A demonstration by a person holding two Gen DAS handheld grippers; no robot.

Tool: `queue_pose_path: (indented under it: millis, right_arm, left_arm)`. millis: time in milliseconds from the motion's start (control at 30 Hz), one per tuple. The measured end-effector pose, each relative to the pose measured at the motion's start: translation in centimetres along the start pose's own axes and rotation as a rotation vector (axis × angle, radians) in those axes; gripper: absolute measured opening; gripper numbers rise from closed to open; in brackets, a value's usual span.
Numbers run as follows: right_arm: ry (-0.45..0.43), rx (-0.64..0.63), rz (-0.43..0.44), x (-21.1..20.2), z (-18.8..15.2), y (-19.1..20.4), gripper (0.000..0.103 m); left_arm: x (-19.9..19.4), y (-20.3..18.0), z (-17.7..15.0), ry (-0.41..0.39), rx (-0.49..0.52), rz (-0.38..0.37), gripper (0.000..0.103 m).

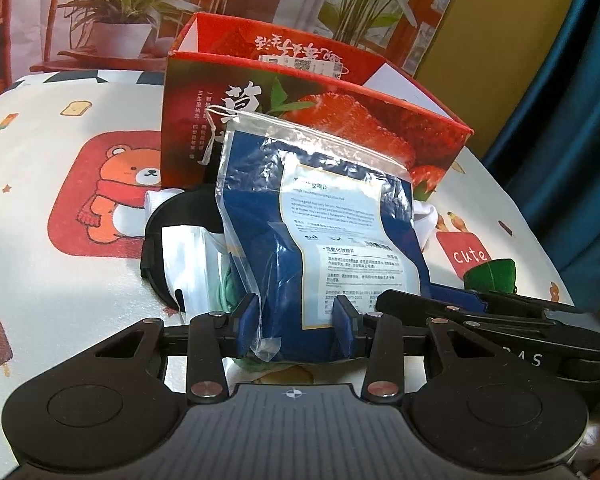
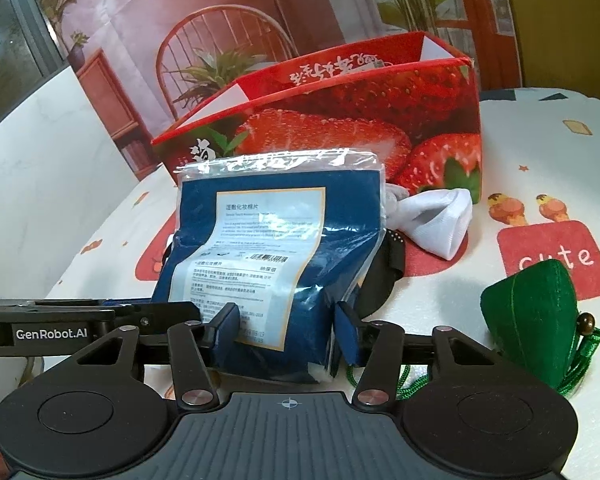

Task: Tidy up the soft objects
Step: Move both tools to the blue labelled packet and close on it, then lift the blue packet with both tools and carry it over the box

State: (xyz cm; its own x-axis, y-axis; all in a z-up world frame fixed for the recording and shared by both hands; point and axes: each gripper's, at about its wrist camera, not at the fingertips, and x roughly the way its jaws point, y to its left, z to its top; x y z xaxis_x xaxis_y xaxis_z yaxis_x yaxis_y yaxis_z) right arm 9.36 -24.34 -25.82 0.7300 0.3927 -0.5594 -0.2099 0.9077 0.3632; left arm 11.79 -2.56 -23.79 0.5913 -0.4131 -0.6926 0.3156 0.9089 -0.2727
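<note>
From the left wrist camera, the left gripper (image 1: 298,322) squeezes the bottom of a blue cotton pad bag (image 1: 320,232). Its two blue pads press on the bag from both sides, so the bag is held tight and stands up, leaning a bit. The top of the bag is clear plastic with a white string. Behind the bag stands a red strawberry box (image 1: 312,120) with its top open. A black eye mask (image 1: 172,216) lies on the tablecloth (image 1: 60,260) to the left of the bag, with a white packet (image 1: 192,256) resting on it. A bit of a white sock (image 1: 426,220) peeks out to the right of the bag. A small green pouch (image 1: 490,274) sits farther right, near the red "cute" patch. The right gripper's black arms reach in from the right side, just beside the bag.

From the right wrist camera, the right gripper (image 2: 286,326) also grips the bottom of the same blue bag (image 2: 272,252), with a pad pressed on each side. The strawberry box (image 2: 340,120) stands behind the bag. The white sock (image 2: 436,220) lies in front of the box, to the right of the bag. The black eye mask (image 2: 380,280) shows just behind the bag. The green pouch (image 2: 528,320) lies on the tablecloth (image 2: 540,168) at the right, with a green cord and a brown bead.
</note>
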Motion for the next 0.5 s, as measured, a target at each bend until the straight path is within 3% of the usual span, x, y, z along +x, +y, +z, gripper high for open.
queue_pose_path:
  millis: [133,300,500]
  right_arm:
    - [0.007,0.007,0.006,-0.1,0.0,0.0,0.043]
    - [0.0,-0.001,0.001,-0.1,0.1,0.0,0.038]
    - [-0.018,-0.014,0.001,-0.5,0.1,0.3,0.03]
  left_arm:
    - [0.0,0.3,0.0,0.001,-0.014,-0.008,0.042]
    - [-0.2,0.3,0.0,-0.012,-0.021,-0.007,0.032]
    - [-1.1,-0.1,0.2,-0.042,-0.007,0.003,0.03]
